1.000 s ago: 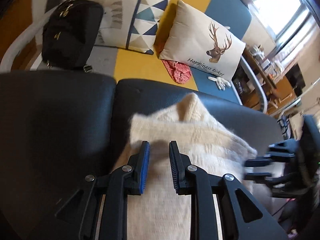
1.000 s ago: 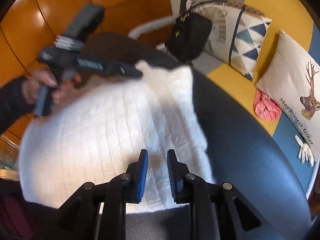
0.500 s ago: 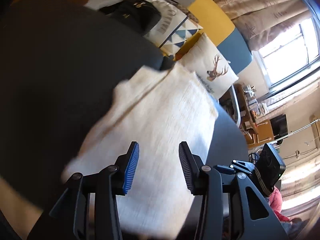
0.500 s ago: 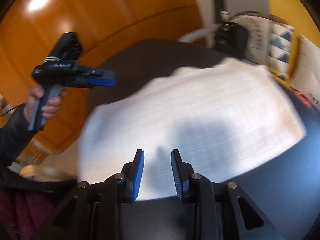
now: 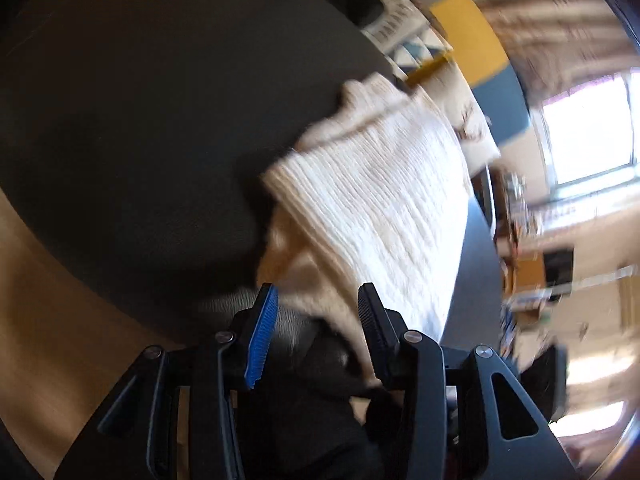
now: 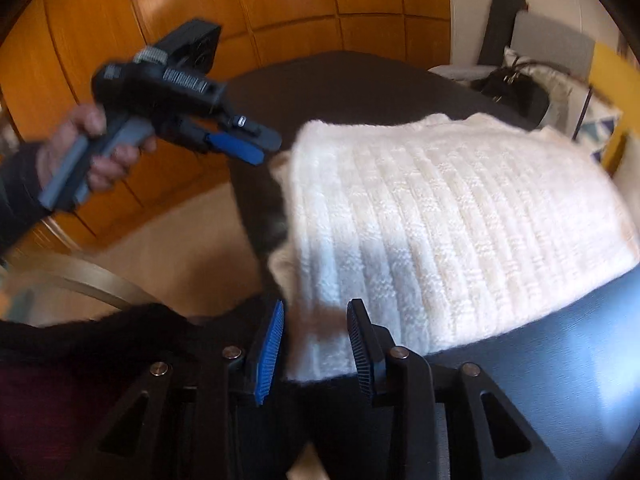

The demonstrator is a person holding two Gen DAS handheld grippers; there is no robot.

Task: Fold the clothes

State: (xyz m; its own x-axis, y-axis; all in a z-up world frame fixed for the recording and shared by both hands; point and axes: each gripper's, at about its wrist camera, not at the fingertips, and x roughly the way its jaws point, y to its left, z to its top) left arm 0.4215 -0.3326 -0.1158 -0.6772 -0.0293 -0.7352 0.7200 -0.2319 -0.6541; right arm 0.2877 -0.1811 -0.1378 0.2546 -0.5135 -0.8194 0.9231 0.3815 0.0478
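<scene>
Between folds, I reckon: the white knit sweater [image 6: 452,232] lies folded into a thick rectangle on the dark round seat [image 6: 360,84], and neither tool has it. My right gripper [image 6: 316,344] hangs over the sweater's near corner, jaws moderately apart, blue pad on one side and black on the other, the corner showing in the gap but the pads not pressing on it. My left gripper [image 6: 244,142] is off the sweater's left edge in the right wrist view, tips just beside the cloth, jaws apart and nothing in them; my hand [image 6: 100,148] wraps its grey handle, dark sleeve behind. In the left wrist view the sweater [image 5: 384,208] runs away from the left gripper [image 5: 316,320], a loose lower layer poking out under the top one near the tips. Both tools point steeply down at the seat. Next move, my guess: pick the near edge or that stray under-layer, close on all layers together, then carry it across for another fold or tuck it square. Frames are motion-blurred, so contact at the left tips I can't tell.
</scene>
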